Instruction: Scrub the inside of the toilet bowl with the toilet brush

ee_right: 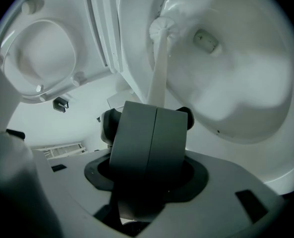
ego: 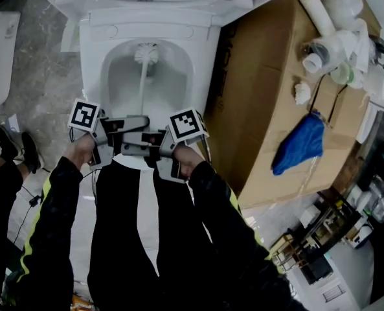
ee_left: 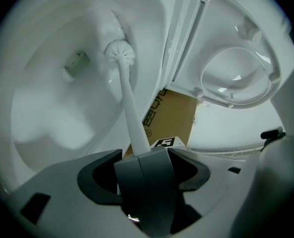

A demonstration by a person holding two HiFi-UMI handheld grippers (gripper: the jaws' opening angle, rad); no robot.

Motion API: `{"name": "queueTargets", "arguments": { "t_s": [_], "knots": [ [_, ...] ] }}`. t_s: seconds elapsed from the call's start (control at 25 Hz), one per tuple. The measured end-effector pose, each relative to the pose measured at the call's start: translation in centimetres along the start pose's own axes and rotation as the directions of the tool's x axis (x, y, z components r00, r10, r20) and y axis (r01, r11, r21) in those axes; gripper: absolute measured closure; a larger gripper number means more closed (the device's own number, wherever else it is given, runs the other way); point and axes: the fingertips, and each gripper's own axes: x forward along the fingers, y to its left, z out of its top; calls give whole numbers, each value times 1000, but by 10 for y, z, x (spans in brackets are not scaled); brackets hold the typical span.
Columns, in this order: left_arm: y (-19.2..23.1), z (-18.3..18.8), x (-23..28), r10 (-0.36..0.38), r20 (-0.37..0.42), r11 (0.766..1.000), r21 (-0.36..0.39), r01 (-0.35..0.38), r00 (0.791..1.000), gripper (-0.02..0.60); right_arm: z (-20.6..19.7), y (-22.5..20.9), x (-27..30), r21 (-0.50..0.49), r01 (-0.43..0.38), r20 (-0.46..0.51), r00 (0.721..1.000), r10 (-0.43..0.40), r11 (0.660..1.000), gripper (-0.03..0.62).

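The white toilet bowl [ego: 114, 76] is open below me, its seat and lid [ee_left: 236, 73] raised. The white toilet brush [ego: 146, 54] has its round head low in the back of the bowl, and its thin handle [ego: 142, 89] runs back to my grippers. My left gripper [ego: 140, 123] is shut on the handle's end [ee_left: 136, 133], with the brush head [ee_left: 119, 53] straight ahead. My right gripper [ego: 130, 149] sits just under the left one, jaws closed [ee_right: 155, 110], and the handle [ee_right: 159, 78] rises from behind their tips to the brush head [ee_right: 161, 29].
A large cardboard box [ego: 269, 109] stands tight against the toilet's right side. On it lie a blue cloth [ego: 302, 144] and white pipe fittings [ego: 327, 37]. Another person's shoes [ego: 13, 148] are on the stone floor at left. Cluttered shelving [ego: 321, 258] is at lower right.
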Motion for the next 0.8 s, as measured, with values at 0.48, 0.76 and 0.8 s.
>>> {"name": "queueTargets", "arguments": {
  "t_s": [0.48, 0.76, 0.8],
  "knots": [
    [6, -4, 16, 42, -68, 999, 12, -41, 997, 304, 4, -6, -15, -7, -32, 174, 984, 32, 999, 367],
    [8, -5, 25, 60, -93, 998, 5, -60, 994, 304, 7, -9, -23, 7, -40, 266, 963, 36, 999, 367],
    [9, -5, 26, 64, -99, 998, 5, -63, 993, 304, 7, -9, -24, 8, -40, 279, 960, 36, 999, 367]
  ]
}}
